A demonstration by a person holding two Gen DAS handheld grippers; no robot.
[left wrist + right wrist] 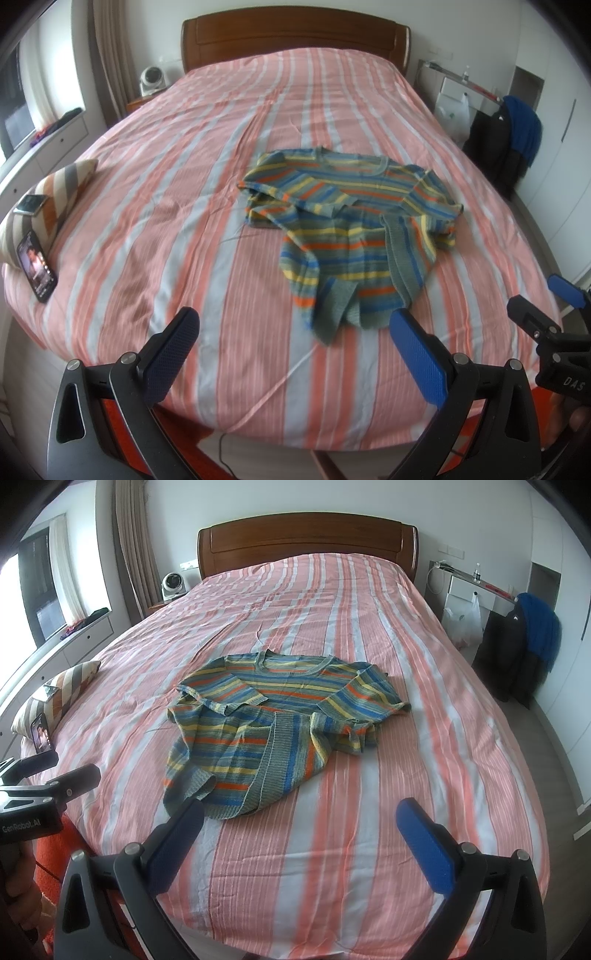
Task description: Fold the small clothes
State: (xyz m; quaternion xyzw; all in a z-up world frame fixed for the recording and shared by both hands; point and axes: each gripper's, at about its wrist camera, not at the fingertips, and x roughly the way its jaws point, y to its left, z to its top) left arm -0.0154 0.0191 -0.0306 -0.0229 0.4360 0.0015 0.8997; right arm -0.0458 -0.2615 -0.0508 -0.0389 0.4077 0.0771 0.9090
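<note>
A striped knit sweater (pixel 343 221) in blue, yellow, orange and grey-green lies crumpled on the bed, neckline toward the headboard, hem bunched toward me. It also shows in the right wrist view (pixel 273 723). My left gripper (pixel 295 332) is open and empty above the bed's near edge, just short of the hem. My right gripper (pixel 301 818) is open and empty, hovering near the hem's right side. The right gripper shows at the edge of the left wrist view (pixel 546 310), and the left gripper at the edge of the right wrist view (pixel 55 775).
The bed (pixel 184 206) has a pink, white and grey striped sheet and a wooden headboard (pixel 295 37). A striped pillow (pixel 55 195) and a lit phone (pixel 37 266) lie at the left edge. A chair with dark and blue clothes (pixel 509 136) stands at the right.
</note>
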